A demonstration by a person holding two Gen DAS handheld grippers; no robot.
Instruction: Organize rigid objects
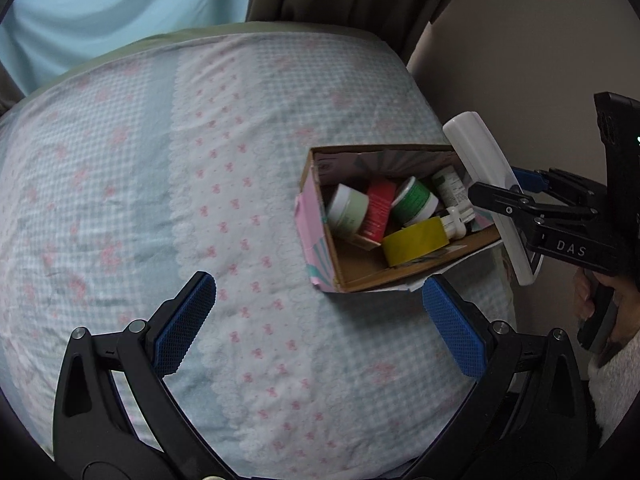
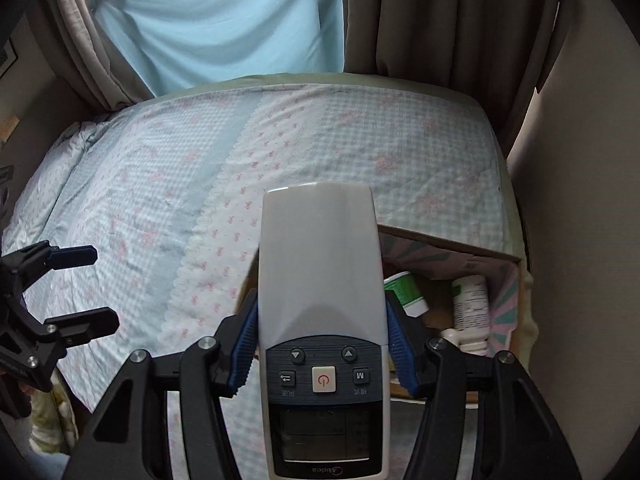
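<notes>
two grippers show above a bed (image 1: pixel 120 160) covered in a pale checked sheet with pink bows. the right gripper (image 2: pixel 322 344) is clenched on a white remote control (image 2: pixel 320 280), its blue pads pressing the remote's two long sides just above the button panel; the remote points forward, away from the camera, with its power button and small screen facing up. seen from the left wrist view, the remote (image 1: pixel 488 184) hangs tilted over the right end of an open cardboard box (image 1: pixel 320 240), above the things inside and not resting on them. the box sits on the sheet near the bed's right edge and holds a pale green jar (image 1: pixel 348 210), a red container (image 1: pixel 378 210), a green-labelled tub (image 1: pixel 414 200), a white bottle (image 1: pixel 452 188) and a roll of yellow tape (image 1: pixel 416 240). the left gripper (image 1: pixel 320 322) is released, its jaws spread wide over bare sheet just beside the box's near corner, grasping nothing.
</notes>
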